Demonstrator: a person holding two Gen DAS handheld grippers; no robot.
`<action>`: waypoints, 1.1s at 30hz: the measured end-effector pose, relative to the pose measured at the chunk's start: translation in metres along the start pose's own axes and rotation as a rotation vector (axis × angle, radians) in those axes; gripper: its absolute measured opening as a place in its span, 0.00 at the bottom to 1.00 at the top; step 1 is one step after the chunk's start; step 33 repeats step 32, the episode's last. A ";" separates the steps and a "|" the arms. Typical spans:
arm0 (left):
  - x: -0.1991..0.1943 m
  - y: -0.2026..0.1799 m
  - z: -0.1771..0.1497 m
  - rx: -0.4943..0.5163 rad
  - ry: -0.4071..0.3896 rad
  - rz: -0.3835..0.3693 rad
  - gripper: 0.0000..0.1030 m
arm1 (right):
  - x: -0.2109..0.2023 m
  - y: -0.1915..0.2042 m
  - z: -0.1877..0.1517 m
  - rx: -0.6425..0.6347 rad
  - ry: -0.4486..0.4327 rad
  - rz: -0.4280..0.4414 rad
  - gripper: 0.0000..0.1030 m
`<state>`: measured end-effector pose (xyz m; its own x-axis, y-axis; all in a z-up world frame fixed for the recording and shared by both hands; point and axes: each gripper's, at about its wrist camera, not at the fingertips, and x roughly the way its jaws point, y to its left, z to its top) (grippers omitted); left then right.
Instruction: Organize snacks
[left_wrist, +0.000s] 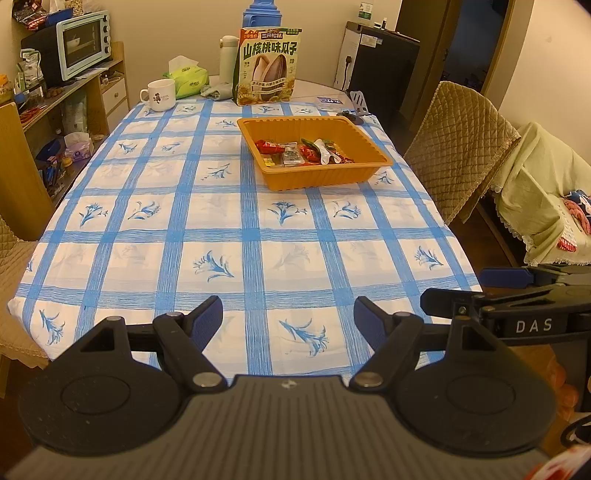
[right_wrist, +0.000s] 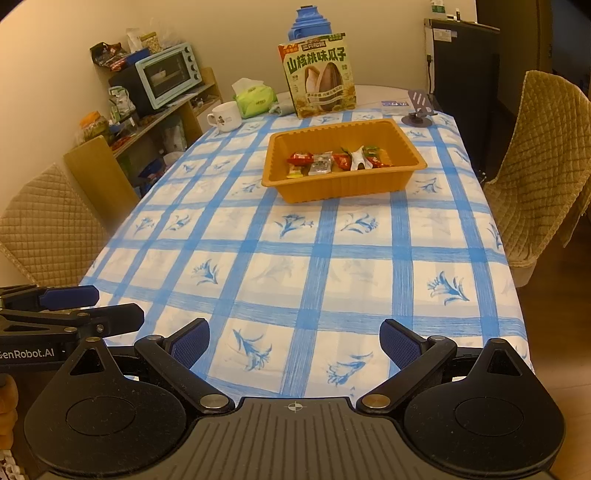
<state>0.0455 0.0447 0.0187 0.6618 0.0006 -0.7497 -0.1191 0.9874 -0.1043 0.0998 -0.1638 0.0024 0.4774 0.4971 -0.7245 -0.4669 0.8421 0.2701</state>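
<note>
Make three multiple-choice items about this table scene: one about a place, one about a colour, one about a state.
1. Where are the small wrapped snacks?
A. inside the tray
B. scattered on the tablecloth
C. on the chair

2. What colour is the tray?
A. green
B. orange
C. white

3. How do the two grippers stand?
A. both shut on snacks
B. one open, one shut
C. both open and empty

Answers:
1. A, the snacks lie on the tray floor, none on the cloth.
2. B, its walls and rim are orange.
3. C, the left gripper and the right gripper each show only tablecloth between parted pads.
</note>
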 end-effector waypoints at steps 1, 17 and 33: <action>0.000 0.000 0.000 0.000 0.000 0.000 0.74 | 0.000 0.000 0.000 0.000 0.000 0.000 0.95; 0.004 0.002 0.003 -0.001 0.000 -0.002 0.74 | 0.000 0.000 0.001 0.000 0.000 -0.001 0.95; 0.014 -0.004 0.009 -0.001 0.006 -0.003 0.74 | 0.010 -0.012 0.010 0.007 0.007 -0.003 0.95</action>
